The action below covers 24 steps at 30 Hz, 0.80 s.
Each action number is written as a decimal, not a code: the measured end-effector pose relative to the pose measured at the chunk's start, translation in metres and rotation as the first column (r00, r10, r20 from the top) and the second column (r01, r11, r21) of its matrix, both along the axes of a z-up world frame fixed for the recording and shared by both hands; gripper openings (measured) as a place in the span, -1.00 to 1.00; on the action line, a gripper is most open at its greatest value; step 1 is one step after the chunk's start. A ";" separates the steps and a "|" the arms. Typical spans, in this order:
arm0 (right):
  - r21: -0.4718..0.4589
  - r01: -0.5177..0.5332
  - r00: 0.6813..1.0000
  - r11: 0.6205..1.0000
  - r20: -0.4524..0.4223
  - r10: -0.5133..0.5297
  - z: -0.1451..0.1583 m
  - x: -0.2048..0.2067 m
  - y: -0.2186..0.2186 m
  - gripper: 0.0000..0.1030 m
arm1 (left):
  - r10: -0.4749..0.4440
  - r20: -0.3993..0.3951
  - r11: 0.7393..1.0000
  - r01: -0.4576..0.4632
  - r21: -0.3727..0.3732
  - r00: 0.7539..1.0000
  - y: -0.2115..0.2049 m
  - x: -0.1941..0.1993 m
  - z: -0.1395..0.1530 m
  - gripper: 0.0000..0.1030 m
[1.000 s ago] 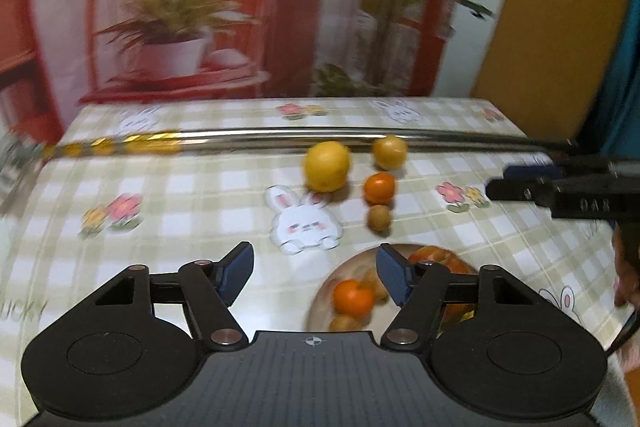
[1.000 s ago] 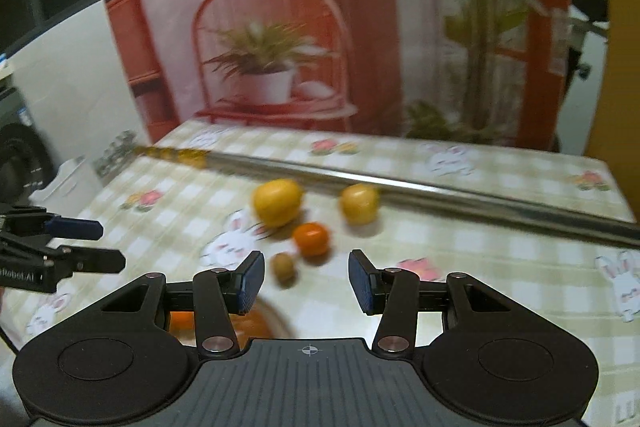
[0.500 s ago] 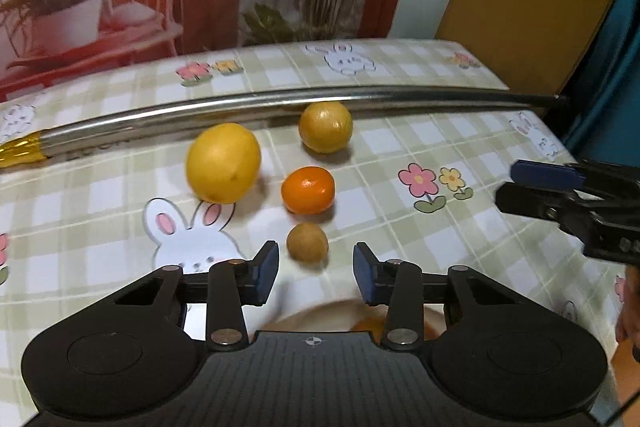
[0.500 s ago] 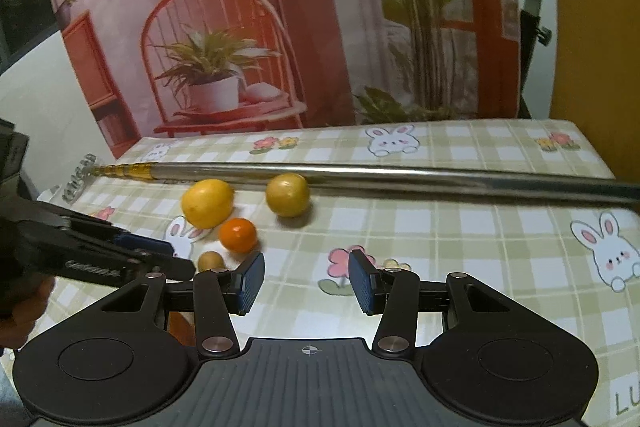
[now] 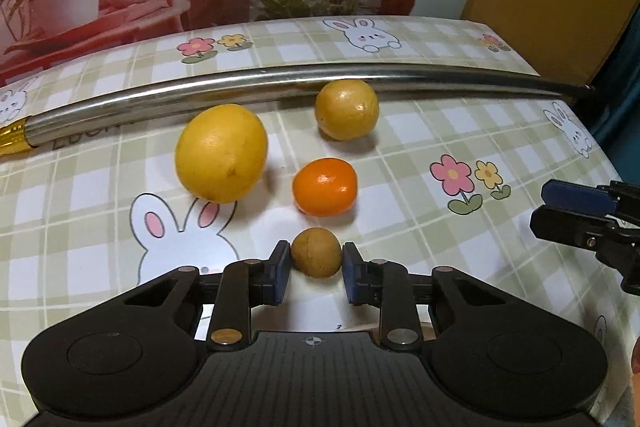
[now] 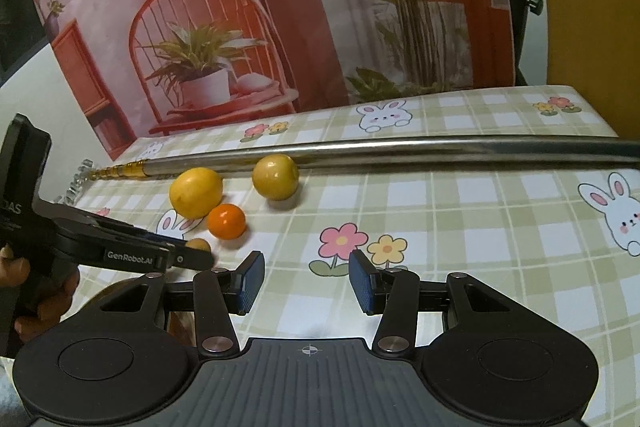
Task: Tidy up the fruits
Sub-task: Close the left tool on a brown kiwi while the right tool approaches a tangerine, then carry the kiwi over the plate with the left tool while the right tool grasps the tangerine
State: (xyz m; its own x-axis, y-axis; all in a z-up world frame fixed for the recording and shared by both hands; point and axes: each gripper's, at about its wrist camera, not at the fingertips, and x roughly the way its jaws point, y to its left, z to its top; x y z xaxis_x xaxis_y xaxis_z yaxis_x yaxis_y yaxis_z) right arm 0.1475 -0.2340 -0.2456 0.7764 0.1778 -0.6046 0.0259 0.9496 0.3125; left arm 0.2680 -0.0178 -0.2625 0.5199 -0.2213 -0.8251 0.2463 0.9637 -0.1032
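A small brown fruit (image 5: 316,253) rests on the checked tablecloth, and my left gripper (image 5: 316,267) is shut on it, a blue pad against each side. Beyond it lie an orange (image 5: 325,187), a large yellow lemon (image 5: 221,153) and a round yellow-brown fruit (image 5: 346,109). In the right wrist view the same small brown fruit (image 6: 198,246) peeks out behind the left gripper (image 6: 196,255), near the orange (image 6: 226,221) and lemon (image 6: 196,192). My right gripper (image 6: 307,279) hovers open over bare cloth to the right, holding nothing; it also shows as the right gripper (image 5: 540,209) at the left view's edge.
A long steel pole (image 5: 280,83) with a gold end lies across the table behind the fruits. A brownish plate rim (image 6: 105,289) shows under the grippers near the front. A hand (image 6: 20,275) holds the left gripper. A printed backdrop stands behind the table.
My left gripper moved forward past the plate to the small brown fruit and narrowed its fingers onto it. The right gripper swung right and opened a little wider.
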 end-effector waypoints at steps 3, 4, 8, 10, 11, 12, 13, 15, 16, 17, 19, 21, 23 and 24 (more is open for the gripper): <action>0.003 -0.013 1.000 1.000 0.012 0.013 -0.002 0.002 0.003 -0.15 | 0.011 0.020 1.000 -0.011 -0.023 1.000 0.005 -0.006 0.007 -0.43; 0.001 -0.025 1.000 1.000 0.016 0.024 -0.004 0.004 0.004 -0.15 | 0.014 0.029 0.999 -0.014 -0.033 0.999 0.008 -0.010 0.010 -0.43; -0.056 -0.089 0.995 0.995 0.030 0.090 -0.008 0.019 0.016 -0.15 | 0.039 0.069 0.998 -0.036 -0.045 0.997 0.017 -0.024 0.024 -0.43; -0.067 -0.131 0.989 0.989 0.057 0.135 -0.010 0.029 0.023 -0.15 | 0.061 0.095 0.996 -0.055 -0.065 0.994 0.025 -0.035 0.031 -0.43; -0.067 -0.155 0.984 0.986 0.079 0.160 -0.010 0.034 0.027 -0.15 | 0.073 0.101 0.995 -0.066 -0.073 0.992 0.028 -0.038 0.032 -0.43; -0.067 -0.171 0.980 0.983 0.096 0.177 -0.011 0.039 0.029 -0.15 | 0.089 0.109 0.993 -0.081 -0.082 0.990 0.032 -0.043 0.035 -0.43; -0.069 -0.185 0.975 0.980 0.111 0.192 -0.012 0.045 0.032 -0.15 | 0.102 0.113 0.992 -0.092 -0.089 0.988 0.036 -0.047 0.036 -0.43; -0.088 -0.212 0.966 0.973 0.131 0.222 -0.014 0.057 0.039 -0.15 | 0.126 0.122 0.989 -0.114 -0.096 0.984 0.042 -0.054 0.039 -0.43; -0.103 -0.222 0.962 0.970 0.136 0.235 -0.016 0.063 0.042 -0.15 | 0.135 0.127 0.988 -0.123 -0.098 0.983 0.045 -0.058 0.040 -0.43; -0.119 -0.232 0.959 0.966 0.138 0.247 -0.018 0.069 0.046 -0.15 | 0.143 0.132 0.986 -0.130 -0.101 0.981 0.048 -0.062 0.043 -0.43; -0.105 -0.249 0.954 0.963 0.145 0.262 -0.020 0.077 0.049 -0.15 | 0.152 0.144 0.985 -0.138 -0.103 0.978 0.051 -0.067 0.045 -0.43; -0.062 -0.270 0.948 0.961 0.157 0.276 -0.021 0.085 0.051 -0.15 | 0.156 0.154 0.985 -0.141 -0.104 0.976 0.052 -0.073 0.047 -0.43; -0.061 -0.286 0.942 0.956 0.163 0.292 -0.021 0.091 0.054 -0.15 | 0.159 0.165 0.984 -0.143 -0.107 0.973 0.054 -0.078 0.048 -0.43; -0.067 -0.293 0.940 0.954 0.162 0.300 -0.022 0.094 0.058 -0.15 | 0.162 0.168 0.983 -0.145 -0.109 0.973 0.055 -0.079 0.048 -0.43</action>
State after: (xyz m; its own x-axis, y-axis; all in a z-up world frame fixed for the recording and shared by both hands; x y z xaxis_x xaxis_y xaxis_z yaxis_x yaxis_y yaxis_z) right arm 0.2415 -0.1764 -0.2674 0.7834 0.3933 -0.4813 -0.3087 0.9183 0.2479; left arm 0.1894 0.0369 -0.2145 0.6882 -0.2008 -0.6972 0.1190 0.9792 -0.1646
